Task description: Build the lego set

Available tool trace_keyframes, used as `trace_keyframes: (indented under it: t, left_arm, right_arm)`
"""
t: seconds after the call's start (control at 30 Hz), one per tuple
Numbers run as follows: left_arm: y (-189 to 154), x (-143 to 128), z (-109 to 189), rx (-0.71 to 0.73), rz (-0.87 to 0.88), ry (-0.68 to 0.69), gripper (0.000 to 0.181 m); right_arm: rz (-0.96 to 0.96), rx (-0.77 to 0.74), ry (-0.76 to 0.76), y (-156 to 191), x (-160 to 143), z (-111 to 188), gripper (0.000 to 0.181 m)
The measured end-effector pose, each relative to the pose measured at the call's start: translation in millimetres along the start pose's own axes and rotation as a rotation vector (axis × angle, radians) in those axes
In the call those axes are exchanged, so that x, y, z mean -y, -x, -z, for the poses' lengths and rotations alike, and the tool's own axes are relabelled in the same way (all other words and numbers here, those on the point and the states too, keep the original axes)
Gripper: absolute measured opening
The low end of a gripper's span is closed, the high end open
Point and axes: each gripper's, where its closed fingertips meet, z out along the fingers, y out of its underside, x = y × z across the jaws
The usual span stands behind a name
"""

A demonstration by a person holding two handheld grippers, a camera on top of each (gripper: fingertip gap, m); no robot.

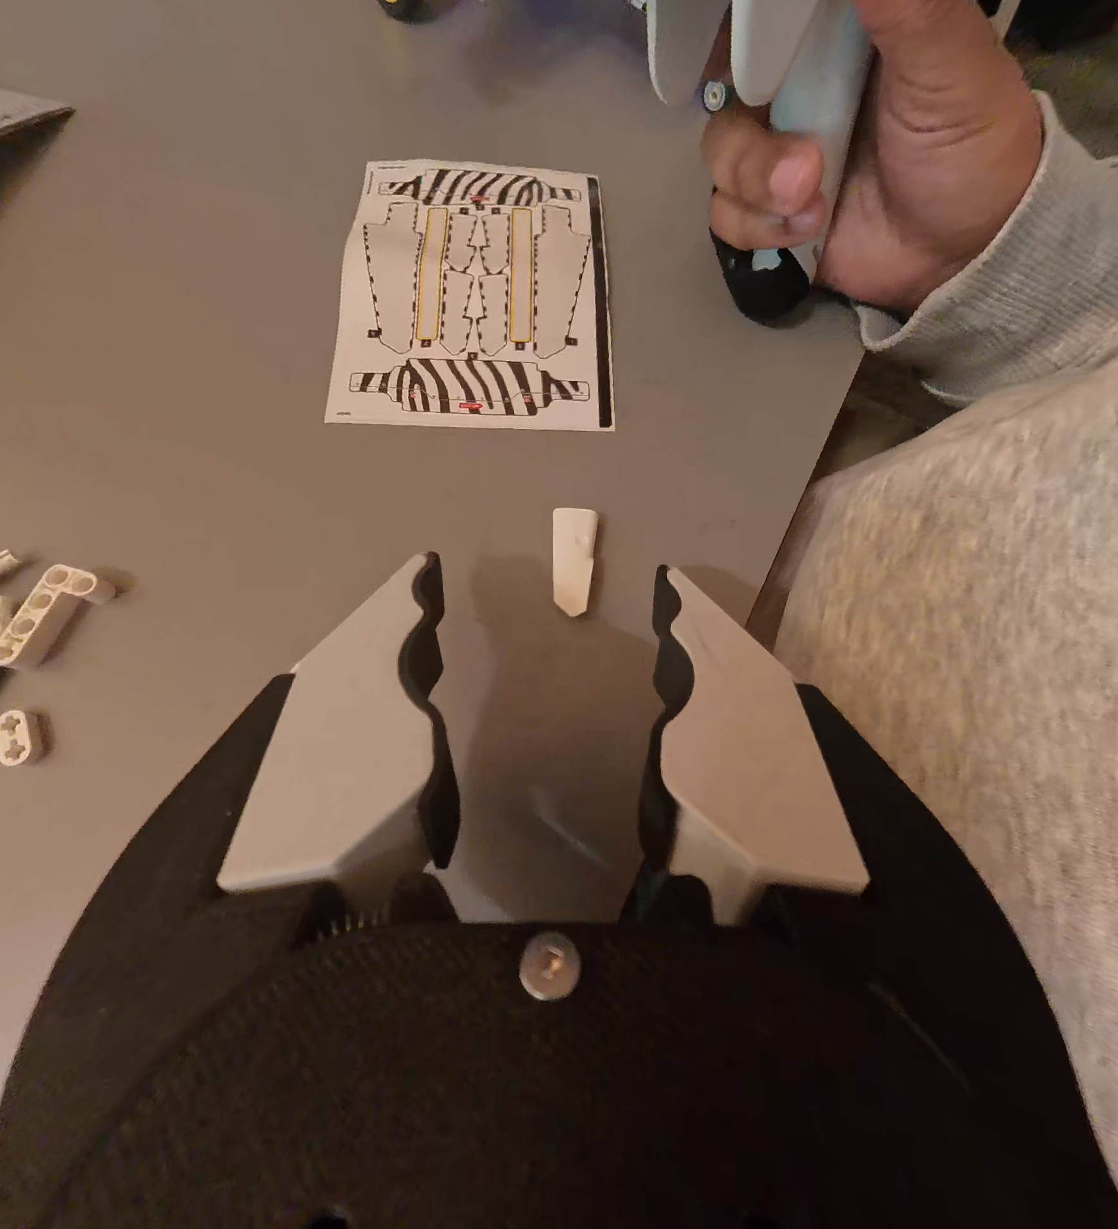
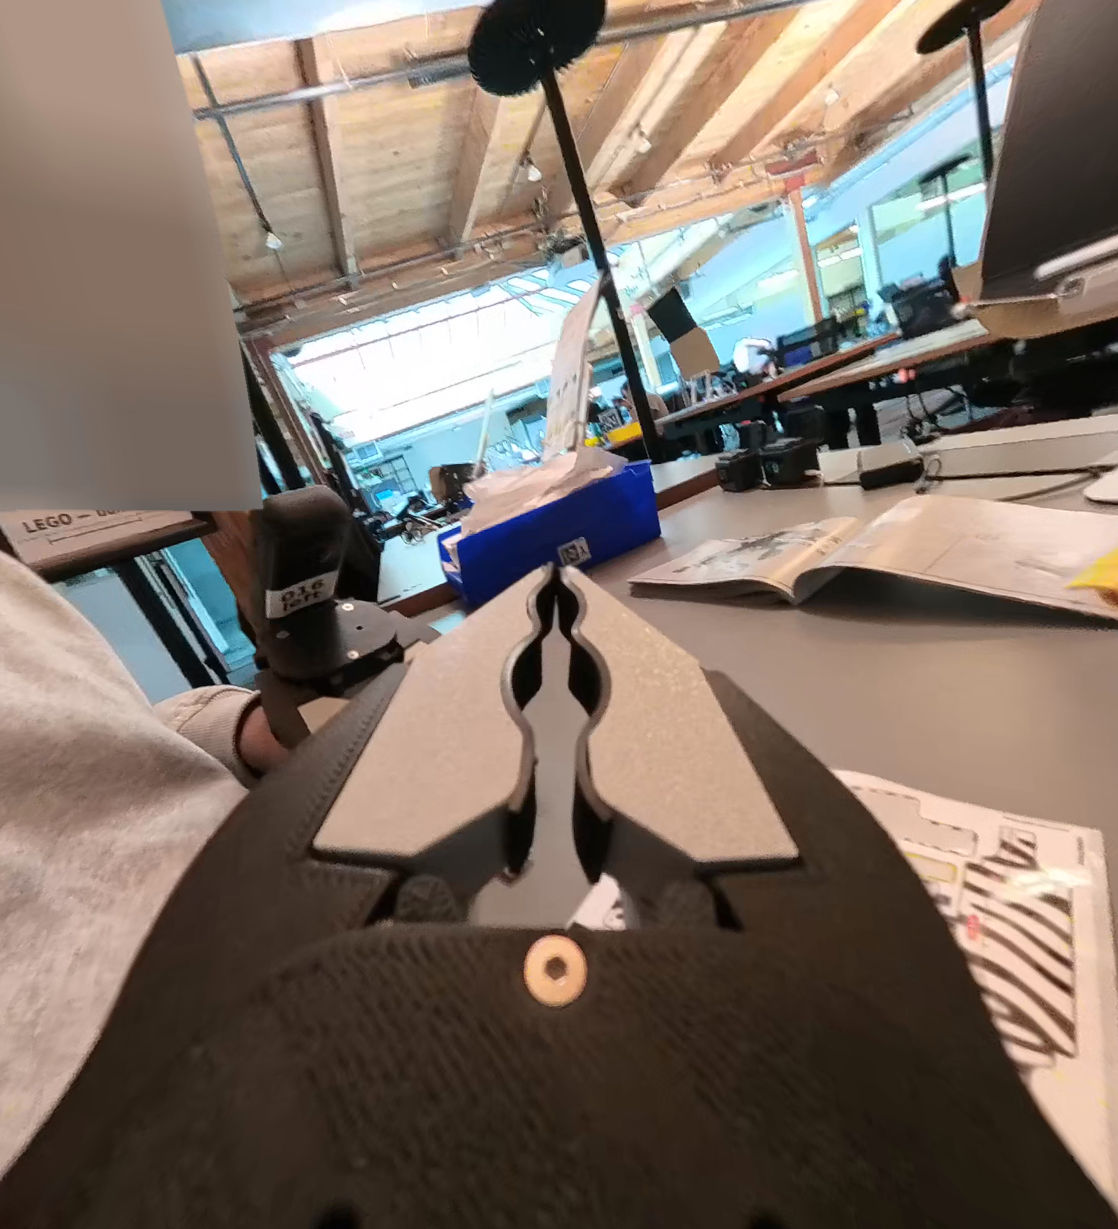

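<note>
Piece: a small white plastic wedge-shaped lego panel [image 1: 575, 562] lay flat on the grey worktop [image 1: 177, 399], in the middle of the left wrist view, just past the tips of the left gripper [image 1: 548, 565].
Left gripper: wide open, holding nothing.
Right gripper [image 2: 558, 577]: closed tight, tips touching, nothing seen between them.
Pointing: its long side ran up and down the frame, with the narrow tip toward the camera.
Handling: it looked light, hard and smooth, so it might slip. Pinching its two long sides seemed best.
Nearby: a paper sticker sheet with zebra stripes [image 1: 473, 292] lay above it.
</note>
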Motion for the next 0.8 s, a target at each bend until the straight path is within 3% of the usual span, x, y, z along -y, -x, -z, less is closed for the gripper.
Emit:
trace_keyframes:
  t: [0.2, 0.53, 0.8]
  left_arm:
    - [-1.5, -6.6, -6.8, 0.04, -0.057, 0.054, 0.051]
    - [-5.5, -7.0, -13.0, 0.026, -0.033, 0.06, 0.011]
    - [-9.6, 1.3, -20.6, -0.05, 0.056, 0.059, 0.011]
  right_arm:
    - [0.028, 0.017, -0.041, 3.9, 5.4, 3.2, 0.0]
    - [0.041, 0.017, -0.038, 5.9, 4.9, 2.7, 0.0]
    - [0.029, 0.017, -0.049, 4.6, 6.6, 3.6, 0.0]
